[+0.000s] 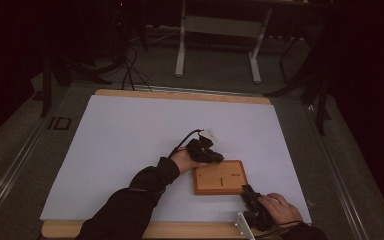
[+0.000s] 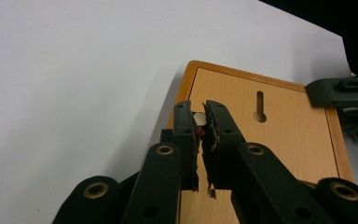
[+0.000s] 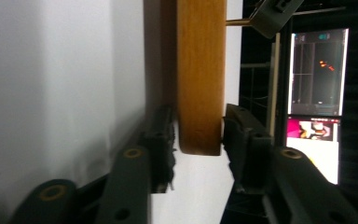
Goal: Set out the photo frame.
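Observation:
A flat wooden box (image 1: 220, 177) with a narrow slot (image 2: 259, 106) in its top lies on the white sheet (image 1: 130, 140), near the front right. My left gripper (image 2: 201, 109) hangs over the box's left end, shut on a small silvery disc (image 2: 199, 118) pinched at its tips. In the high view the left gripper (image 1: 215, 159) sits at the box's far left corner. My right gripper (image 1: 247, 191) is at the box's near right corner. In the right gripper view its jaws (image 3: 198, 135) clamp the box's edge (image 3: 201, 70) from both sides.
The white sheet covers a wooden tabletop (image 1: 180, 95). A metal table frame (image 1: 220, 30) and cables stand on the floor beyond. A lit screen (image 3: 317, 74) glows in the dark behind the box in the right gripper view.

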A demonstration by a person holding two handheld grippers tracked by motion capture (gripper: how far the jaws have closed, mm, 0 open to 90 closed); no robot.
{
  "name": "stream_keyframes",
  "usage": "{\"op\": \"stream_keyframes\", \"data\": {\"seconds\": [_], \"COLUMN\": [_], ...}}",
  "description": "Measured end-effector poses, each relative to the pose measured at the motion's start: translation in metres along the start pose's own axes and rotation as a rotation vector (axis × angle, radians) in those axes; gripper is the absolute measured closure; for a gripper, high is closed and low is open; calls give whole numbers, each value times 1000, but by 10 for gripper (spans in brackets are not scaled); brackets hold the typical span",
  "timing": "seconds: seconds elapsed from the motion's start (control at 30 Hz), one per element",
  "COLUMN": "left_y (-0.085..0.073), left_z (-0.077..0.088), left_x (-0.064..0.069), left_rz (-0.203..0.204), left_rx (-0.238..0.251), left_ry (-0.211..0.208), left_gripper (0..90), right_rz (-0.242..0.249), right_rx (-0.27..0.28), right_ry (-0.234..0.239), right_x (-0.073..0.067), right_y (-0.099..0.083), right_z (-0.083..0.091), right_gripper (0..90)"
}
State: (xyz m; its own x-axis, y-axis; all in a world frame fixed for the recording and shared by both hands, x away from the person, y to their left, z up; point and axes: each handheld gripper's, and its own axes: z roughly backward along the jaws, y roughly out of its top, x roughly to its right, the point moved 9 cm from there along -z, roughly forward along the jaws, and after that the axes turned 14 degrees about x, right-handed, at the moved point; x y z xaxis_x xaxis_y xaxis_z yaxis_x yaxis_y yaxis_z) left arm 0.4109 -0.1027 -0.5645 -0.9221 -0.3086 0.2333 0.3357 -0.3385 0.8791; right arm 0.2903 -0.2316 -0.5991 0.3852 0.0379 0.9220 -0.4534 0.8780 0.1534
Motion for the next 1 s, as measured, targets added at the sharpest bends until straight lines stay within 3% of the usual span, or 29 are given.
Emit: {"op": "stream_keyframes", "data": {"seconds": [0.27,0.37,0.4,0.43,0.47,0.6,0.67,0.7,0.73,0.83,1.0], "left_y": [0,0,1,1,2,10,12,14,14,14,14], "left_z": [0,0,0,1,3,15,19,28,33,47,72], "left_x": [-1,-1,-1,0,1,4,6,9,10,9,8], "left_rz": [2,27,8,-6,-7,-29,-18,-27,-35,-78,-53], "left_rx": [-9,-12,-10,-10,-9,23,38,58,62,77,124], "left_ry": [-10,-18,-15,-10,-11,6,2,-19,-16,39,55], "left_gripper": [837,829,825,791,677,431,346,346,209,148,138], "right_rz": [35,32,30,30,28,3,2,5,-11,-21,-54], "right_rx": [-6,-8,-6,-5,-5,6,8,10,19,37,61], "right_ry": [5,18,28,33,39,61,62,64,74,89,153], "right_x": [0,2,2,3,4,9,11,13,17,24,37], "right_y": [1,1,0,1,1,2,2,3,4,5,4], "right_z": [-1,0,0,0,0,1,1,2,2,3,3], "right_gripper": [674,675,675,675,675,677,681,683,687,693,695]}}
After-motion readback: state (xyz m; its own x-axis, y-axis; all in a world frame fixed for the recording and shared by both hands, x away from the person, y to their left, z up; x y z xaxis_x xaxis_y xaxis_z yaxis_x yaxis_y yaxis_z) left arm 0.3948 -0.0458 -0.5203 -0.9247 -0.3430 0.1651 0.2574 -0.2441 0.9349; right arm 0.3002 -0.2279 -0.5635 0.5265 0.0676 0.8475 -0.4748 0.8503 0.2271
